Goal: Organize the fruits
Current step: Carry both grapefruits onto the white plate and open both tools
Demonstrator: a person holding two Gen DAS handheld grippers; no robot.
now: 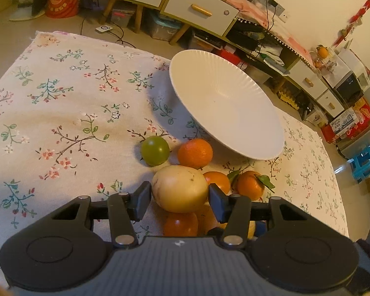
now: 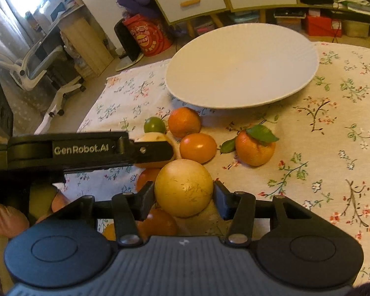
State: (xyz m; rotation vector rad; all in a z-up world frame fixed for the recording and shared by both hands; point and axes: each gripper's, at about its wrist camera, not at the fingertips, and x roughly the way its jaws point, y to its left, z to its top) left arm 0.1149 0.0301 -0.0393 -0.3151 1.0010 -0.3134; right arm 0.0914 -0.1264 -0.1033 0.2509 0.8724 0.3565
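A wide white bowl (image 1: 224, 101) stands empty on the flowered tablecloth (image 1: 61, 113); it also shows in the right wrist view (image 2: 241, 66). In front of it lies a cluster of fruit. My left gripper (image 1: 180, 198) is shut on a pale yellow fruit (image 1: 180, 188). My right gripper (image 2: 183, 198) is shut on a second round yellow fruit (image 2: 183, 187). A green fruit (image 1: 155, 150), an orange (image 1: 195, 153), a smooth orange fruit (image 2: 197, 148) and a leafy mandarin (image 2: 255, 148) lie between the grippers and the bowl. More orange fruit (image 2: 156, 224) sits under the grippers.
The left gripper's body (image 2: 86, 149) crosses the left of the right wrist view. Beyond the table's far edge stand low white-drawer cabinets (image 1: 199, 9), storage boxes, a red bag (image 2: 148, 37) and an office chair (image 2: 32, 66).
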